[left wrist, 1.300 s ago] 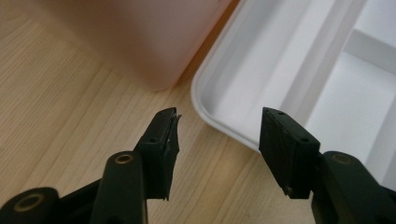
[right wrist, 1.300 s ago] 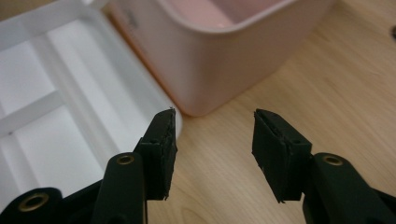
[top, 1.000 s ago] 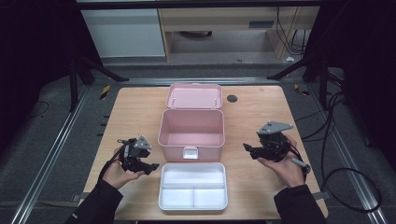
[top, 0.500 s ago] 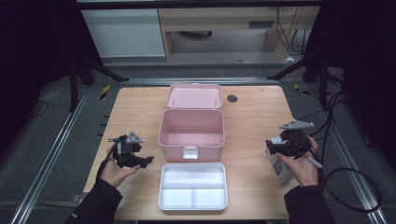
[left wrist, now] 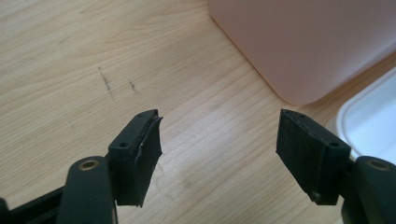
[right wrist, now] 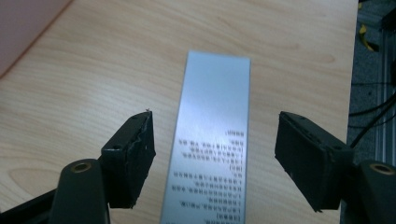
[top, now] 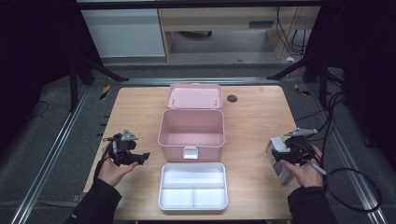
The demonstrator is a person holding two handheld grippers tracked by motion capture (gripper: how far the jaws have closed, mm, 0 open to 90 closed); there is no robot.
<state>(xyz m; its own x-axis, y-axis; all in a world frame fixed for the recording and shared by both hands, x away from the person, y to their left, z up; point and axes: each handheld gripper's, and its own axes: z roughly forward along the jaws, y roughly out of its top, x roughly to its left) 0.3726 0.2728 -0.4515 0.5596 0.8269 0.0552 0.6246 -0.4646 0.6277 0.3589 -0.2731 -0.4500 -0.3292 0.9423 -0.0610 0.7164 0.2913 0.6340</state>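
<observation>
A pink box [top: 191, 128] stands open at the table's middle, its lid [top: 194, 96] tipped back behind it. In front of it lies a white divided tray [top: 194, 185]. My left gripper [top: 142, 157] hovers open left of the box over bare wood; in the left gripper view [left wrist: 217, 140] the box's corner [left wrist: 303, 42] and the tray's edge [left wrist: 373, 121] show ahead. My right gripper [top: 275, 156] is open at the table's right, above a silver-grey printed carton [top: 276, 161]. In the right gripper view [right wrist: 215, 149] the carton [right wrist: 212, 154] lies between the spread jaws, untouched.
The wooden table [top: 252, 116] has a round dark grommet [top: 232, 98] at the back right. Metal rails [top: 60, 140] run along both sides, and cables [top: 345, 182] trail at the right edge. A cabinet [top: 123, 30] stands beyond the table.
My right gripper has moved right and toward the near edge, ending over the carton. The left gripper has shifted slightly and stays open.
</observation>
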